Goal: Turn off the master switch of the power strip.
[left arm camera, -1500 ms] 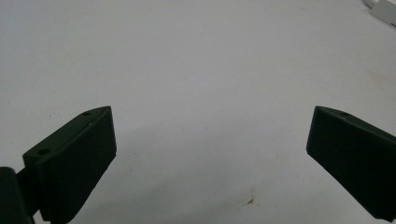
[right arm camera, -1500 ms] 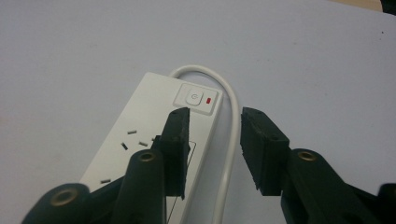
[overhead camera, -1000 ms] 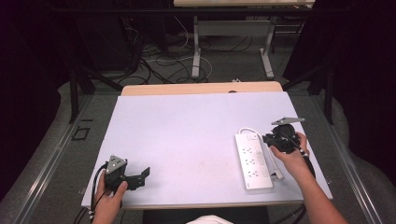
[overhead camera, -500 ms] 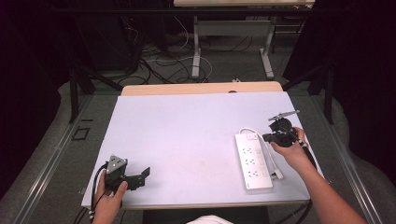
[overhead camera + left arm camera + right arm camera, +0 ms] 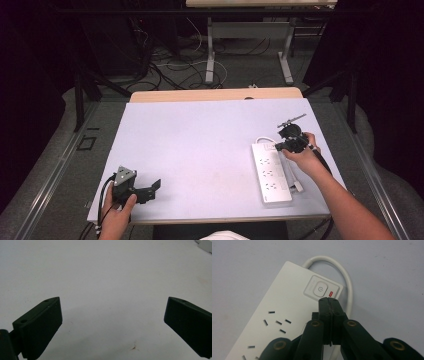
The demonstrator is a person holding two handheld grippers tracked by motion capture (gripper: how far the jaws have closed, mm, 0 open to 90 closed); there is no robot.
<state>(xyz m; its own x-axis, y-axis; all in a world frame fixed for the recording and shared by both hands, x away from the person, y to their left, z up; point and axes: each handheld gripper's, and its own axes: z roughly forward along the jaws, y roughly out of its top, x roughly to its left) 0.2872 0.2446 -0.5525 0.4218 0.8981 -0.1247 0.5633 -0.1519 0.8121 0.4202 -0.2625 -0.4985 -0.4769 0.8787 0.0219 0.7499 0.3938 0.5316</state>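
White hard-plastic power strip [image 5: 277, 315] lies flat at the bench's [image 5: 200, 145] right side, light, rigid, smooth, best grasped across its narrow sides; right gripper [image 5: 329, 300] clenched empty by its switch [image 5: 320, 288], left gripper [image 5: 112, 315] released.

A power symbol marks the switch button [image 5: 320, 288] on the power strip [image 5: 279, 315].

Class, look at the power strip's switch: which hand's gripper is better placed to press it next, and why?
Right. The right gripper, jaws shut, hovers just beside the power button on the power strip; the left gripper sits open across the table.
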